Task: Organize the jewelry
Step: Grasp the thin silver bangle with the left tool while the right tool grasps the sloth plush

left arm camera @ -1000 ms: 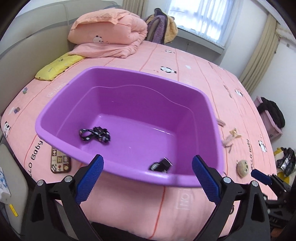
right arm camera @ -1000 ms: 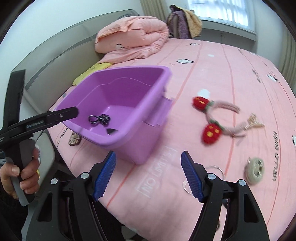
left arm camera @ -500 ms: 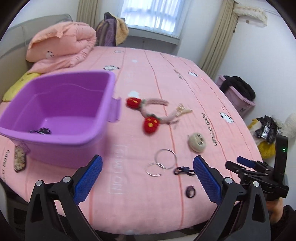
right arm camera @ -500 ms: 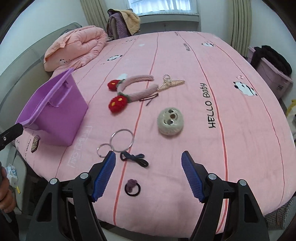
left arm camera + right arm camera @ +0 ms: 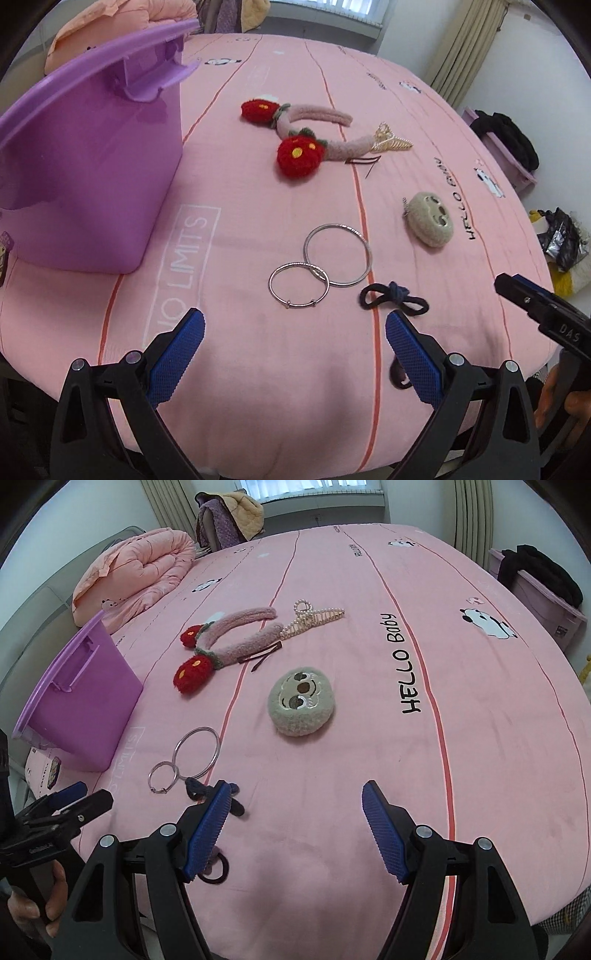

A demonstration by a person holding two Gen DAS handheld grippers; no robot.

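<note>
Loose pieces lie on the pink bed: a pink headband [image 5: 314, 125] with red strawberries, a pearl hair claw [image 5: 391, 142], a dark hairpin [image 5: 364, 162], a round plush sloth clip [image 5: 428, 223], a large silver ring [image 5: 338, 254], a small silver ring [image 5: 298, 284] and a dark blue hair tie [image 5: 393, 297]. My left gripper [image 5: 294, 321] hovers open just short of the rings, empty. My right gripper [image 5: 297, 788] stands open and empty in front of the sloth clip [image 5: 301, 701]; its left finger covers part of the hair tie [image 5: 195, 788]. A black bead hair tie [image 5: 216, 867] lies under it. The purple tub [image 5: 85, 177] stands at the left.
A folded pink quilt [image 5: 140, 572] and a chair with clothes [image 5: 229, 513] are at the far side. A pink bin with black clothes [image 5: 543, 587] stands right of the bed. A patterned case [image 5: 51, 771] lies by the tub. The bed's near edge is just below both grippers.
Both grippers have swung right, away from the purple tub, and come down toward the jewelry near the bed's front edge. Both stay open and empty.
</note>
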